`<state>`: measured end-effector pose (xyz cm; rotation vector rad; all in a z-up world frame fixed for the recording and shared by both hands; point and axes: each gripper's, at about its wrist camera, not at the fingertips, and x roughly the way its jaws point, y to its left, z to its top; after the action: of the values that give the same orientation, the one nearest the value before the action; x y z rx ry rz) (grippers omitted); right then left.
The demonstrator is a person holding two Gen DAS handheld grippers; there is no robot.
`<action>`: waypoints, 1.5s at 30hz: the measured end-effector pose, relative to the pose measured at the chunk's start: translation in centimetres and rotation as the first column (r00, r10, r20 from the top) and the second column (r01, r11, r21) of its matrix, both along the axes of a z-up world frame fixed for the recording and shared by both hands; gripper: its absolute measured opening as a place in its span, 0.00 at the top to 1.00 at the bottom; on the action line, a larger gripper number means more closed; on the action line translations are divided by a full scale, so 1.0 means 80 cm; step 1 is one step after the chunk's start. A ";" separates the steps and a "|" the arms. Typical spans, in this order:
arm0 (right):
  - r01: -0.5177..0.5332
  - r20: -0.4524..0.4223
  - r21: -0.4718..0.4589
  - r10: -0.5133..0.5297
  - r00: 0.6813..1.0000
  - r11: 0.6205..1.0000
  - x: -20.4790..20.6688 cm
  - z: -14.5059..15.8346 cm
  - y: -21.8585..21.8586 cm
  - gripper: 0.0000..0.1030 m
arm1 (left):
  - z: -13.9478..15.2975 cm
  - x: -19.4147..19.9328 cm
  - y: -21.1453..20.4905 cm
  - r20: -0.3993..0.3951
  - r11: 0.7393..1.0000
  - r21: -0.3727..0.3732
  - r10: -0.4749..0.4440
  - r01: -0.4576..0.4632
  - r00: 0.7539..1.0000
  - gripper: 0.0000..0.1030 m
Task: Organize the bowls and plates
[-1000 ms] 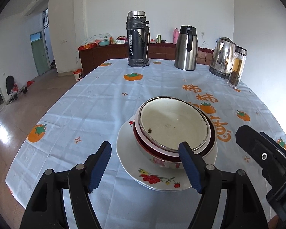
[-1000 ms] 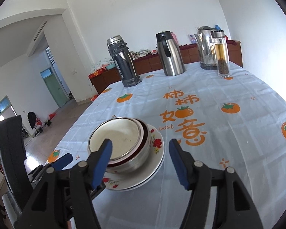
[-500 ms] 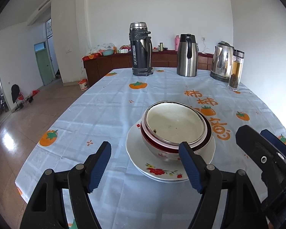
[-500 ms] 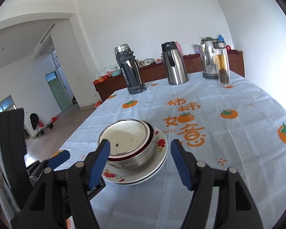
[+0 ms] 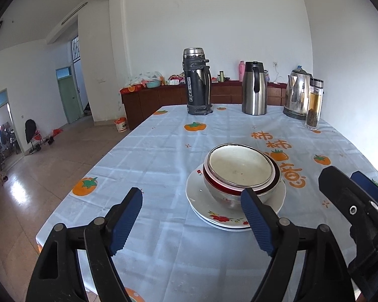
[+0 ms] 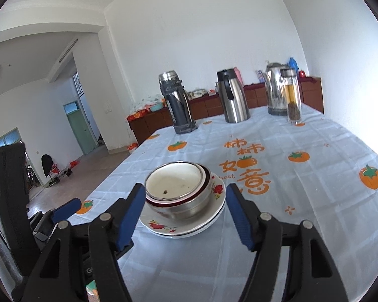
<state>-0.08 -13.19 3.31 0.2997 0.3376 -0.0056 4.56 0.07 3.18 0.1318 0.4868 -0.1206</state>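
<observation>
A stack of nested bowls (image 5: pixel 239 168) sits on two floral plates (image 5: pixel 214 216) on the tablecloth: a white enamel bowl inside a red-rimmed one inside a steel one. My left gripper (image 5: pixel 191 216) hangs short of the stack and to its left. Its jaws are opening, with nothing between them. In the right wrist view the bowls (image 6: pixel 174 181) and plates (image 6: pixel 215 193) lie just beyond my right gripper (image 6: pixel 186 211), which is open and empty. Each gripper shows at the edge of the other's view: the right gripper (image 5: pixel 352 206) and the left gripper (image 6: pixel 63 209).
At the far end of the table stand a dark thermos (image 5: pixel 197 83), a steel jug (image 5: pixel 254 88), a kettle (image 5: pixel 297 95) and a glass tea bottle (image 5: pixel 315 103). The table's left edge (image 5: pixel 88 176) drops to the tiled floor. A wooden sideboard (image 5: pixel 151 100) lines the back wall.
Both grippers have drawn back from the stack and lifted a little, so the bowls look smaller and farther. The left jaws stand slightly wider. The stack has not moved.
</observation>
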 end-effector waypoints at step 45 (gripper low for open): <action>0.033 0.058 -0.020 -0.031 0.998 0.999 -0.054 0.011 0.010 0.30 | 0.006 -0.040 0.013 0.034 1.000 -0.018 0.010 -0.010 0.999 0.18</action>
<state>-4.43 -12.38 4.18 0.2838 0.2756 -0.0320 1.34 1.13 3.63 0.1137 0.4525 -0.1127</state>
